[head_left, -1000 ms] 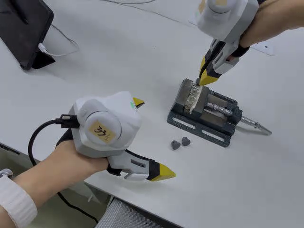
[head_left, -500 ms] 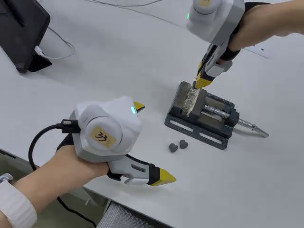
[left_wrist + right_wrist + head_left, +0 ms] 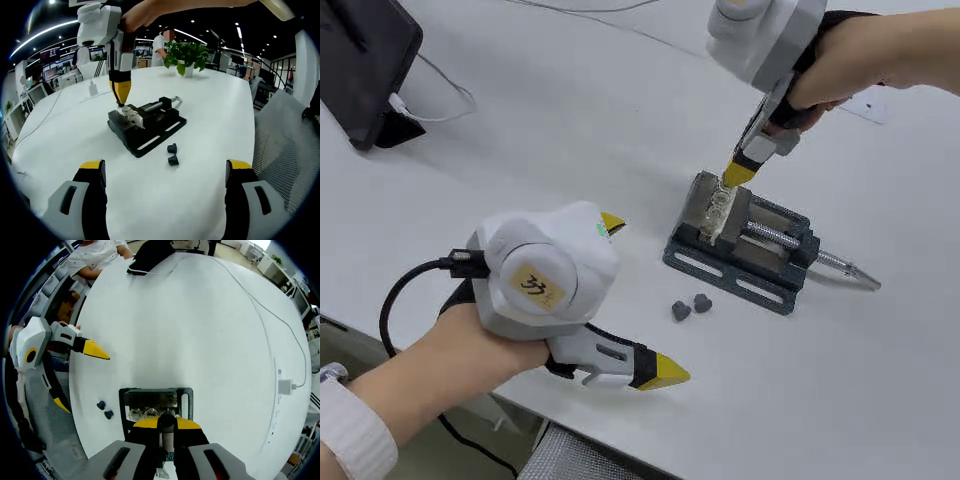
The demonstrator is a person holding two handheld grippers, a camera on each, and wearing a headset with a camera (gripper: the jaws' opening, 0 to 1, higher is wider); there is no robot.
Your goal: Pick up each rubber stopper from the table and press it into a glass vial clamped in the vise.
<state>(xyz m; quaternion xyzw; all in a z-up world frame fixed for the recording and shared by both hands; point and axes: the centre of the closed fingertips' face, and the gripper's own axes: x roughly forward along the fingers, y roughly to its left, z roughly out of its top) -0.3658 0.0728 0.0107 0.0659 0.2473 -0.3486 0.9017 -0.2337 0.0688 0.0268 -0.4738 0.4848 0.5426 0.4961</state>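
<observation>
The right gripper (image 3: pixel 738 176), held in a person's hand, is clenched on a dark rubber stopper (image 3: pixel 166 420), its yellow tips closed together directly over a row of clear glass vials (image 3: pixel 720 208). Whether the stopper touches a vial mouth cannot be told. The vials stand side by side, clamped in the jaws of a black bench vise (image 3: pixel 740 262) at the centre right of a white table (image 3: pixel 570 130), the vise's screw handle pointing right.

Two more loose stoppers (image 3: pixel 691 306) lie just beside each other on the table, near the vise's near edge.

The left gripper (image 3: pixel 638 296) hovers at the near left with its jaws spread wide and holding nothing, well apart from the vise. A yellow sticker (image 3: pixel 537 285) on its white housing carries handwritten characters that begin "33"; the rest cannot be read.

At the far left a black tablet-like device (image 3: pixel 360 60) sits with a white cable (image 3: pixel 430 100) running from it. Beyond the table, the left gripper view takes in a potted green plant (image 3: pixel 187 52) and an office floor with ceiling lights.
</observation>
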